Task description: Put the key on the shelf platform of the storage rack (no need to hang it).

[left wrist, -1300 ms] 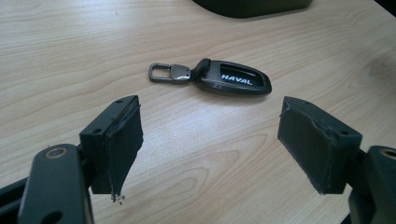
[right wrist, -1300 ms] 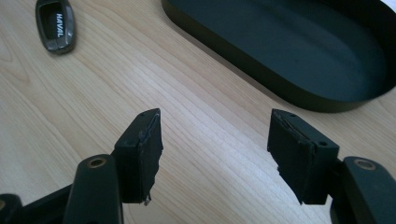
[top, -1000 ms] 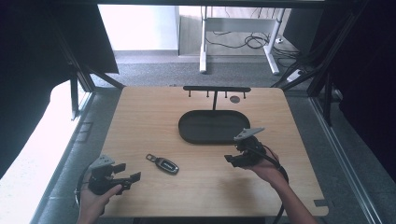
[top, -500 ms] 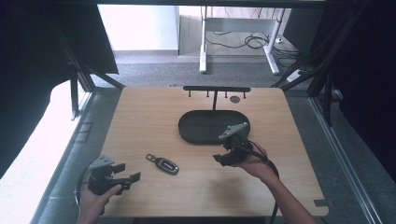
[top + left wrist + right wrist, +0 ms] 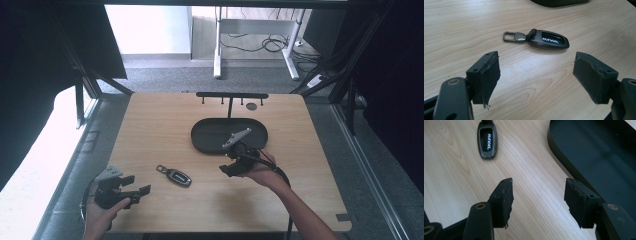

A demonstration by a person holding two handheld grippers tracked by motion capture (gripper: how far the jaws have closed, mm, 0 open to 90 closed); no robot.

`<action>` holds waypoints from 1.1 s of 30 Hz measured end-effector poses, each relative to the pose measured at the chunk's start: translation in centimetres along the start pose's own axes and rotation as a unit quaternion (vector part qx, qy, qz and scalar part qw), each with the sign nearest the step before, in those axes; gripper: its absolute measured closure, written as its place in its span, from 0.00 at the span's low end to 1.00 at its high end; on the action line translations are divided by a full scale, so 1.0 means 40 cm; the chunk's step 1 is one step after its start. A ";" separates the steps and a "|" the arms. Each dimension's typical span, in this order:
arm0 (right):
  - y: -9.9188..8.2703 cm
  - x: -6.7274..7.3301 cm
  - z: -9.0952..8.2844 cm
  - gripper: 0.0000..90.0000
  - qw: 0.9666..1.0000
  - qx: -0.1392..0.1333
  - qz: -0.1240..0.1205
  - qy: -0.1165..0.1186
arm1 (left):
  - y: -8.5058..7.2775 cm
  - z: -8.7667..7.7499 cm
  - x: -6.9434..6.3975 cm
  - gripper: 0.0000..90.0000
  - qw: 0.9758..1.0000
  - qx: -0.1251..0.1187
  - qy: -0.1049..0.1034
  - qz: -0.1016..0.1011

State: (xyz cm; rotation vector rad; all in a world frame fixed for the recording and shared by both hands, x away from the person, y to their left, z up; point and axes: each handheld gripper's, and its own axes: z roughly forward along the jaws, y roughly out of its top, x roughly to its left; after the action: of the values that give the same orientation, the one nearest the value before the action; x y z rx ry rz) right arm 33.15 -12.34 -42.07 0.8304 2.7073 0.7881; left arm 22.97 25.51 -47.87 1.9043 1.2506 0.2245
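Note:
A dark car key fob (image 5: 174, 176) marked HAVAL, with a metal clip on its left end, lies flat on the wooden table in front of a black oval tray (image 5: 200, 142). My left gripper (image 5: 139, 184) is open near the table's front left corner, a short way left of the fob (image 5: 547, 40), with nothing between its jaws (image 5: 536, 75). My right gripper (image 5: 226, 162) is open just in front of the tray's front rim, pointing left toward the fob. In the right gripper view the fob (image 5: 487, 140) lies ahead and left of the open jaws (image 5: 539, 195), and the tray (image 5: 599, 152) is at right.
A black bar rack (image 5: 232, 95) with small hooks stands at the table's back edge behind the tray, with a small round disc (image 5: 251, 106) beside it. Bare wood lies between the two grippers. Dark frame posts flank the table.
My right gripper has moved left along the tray's front rim, closer to the key fob. The left gripper and the fob have stayed where they were.

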 end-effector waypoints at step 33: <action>0.129 0.086 0.121 0.44 0.998 0.032 -0.048 0.040 | -0.003 -0.002 0.006 0.24 1.000 -0.001 -0.001 -0.001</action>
State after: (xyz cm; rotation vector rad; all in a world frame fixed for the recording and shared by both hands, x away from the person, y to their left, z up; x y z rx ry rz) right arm 34.33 -4.67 -43.42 0.6912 2.8315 0.7323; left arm 22.97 25.79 -47.97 1.9004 1.2513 0.2233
